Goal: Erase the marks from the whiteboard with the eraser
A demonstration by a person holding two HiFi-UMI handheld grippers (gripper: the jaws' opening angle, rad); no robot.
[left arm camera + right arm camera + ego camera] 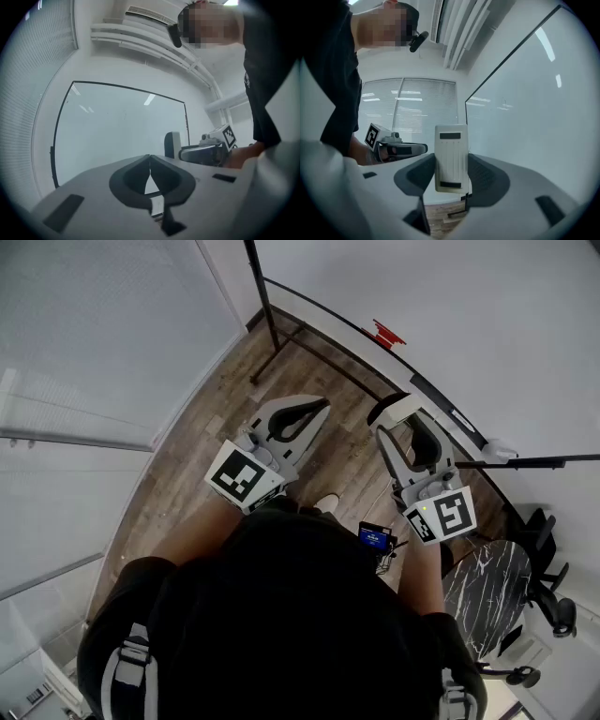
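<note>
The whiteboard (469, 324) stands ahead and to my right, white with a thin black frame; it also fills the left gripper view (117, 131) and the right side of the right gripper view (534, 108). Only very faint specks show on it. My right gripper (405, 427) (451, 164) is shut on a white ribbed eraser (451, 157) (396, 409), held upright a short way off the board. My left gripper (317, 409) (150, 159) is shut with nothing in it, its tips touching, level with the right one. The eraser (172, 144) shows beside it.
The board's black stand (281, 343) crosses the wood floor ahead. A red object (384, 334) sits on the board's lower edge. A round marble-topped table (487, 587) and a black chair (548, 577) stand at the right. Window blinds (103, 343) line the left.
</note>
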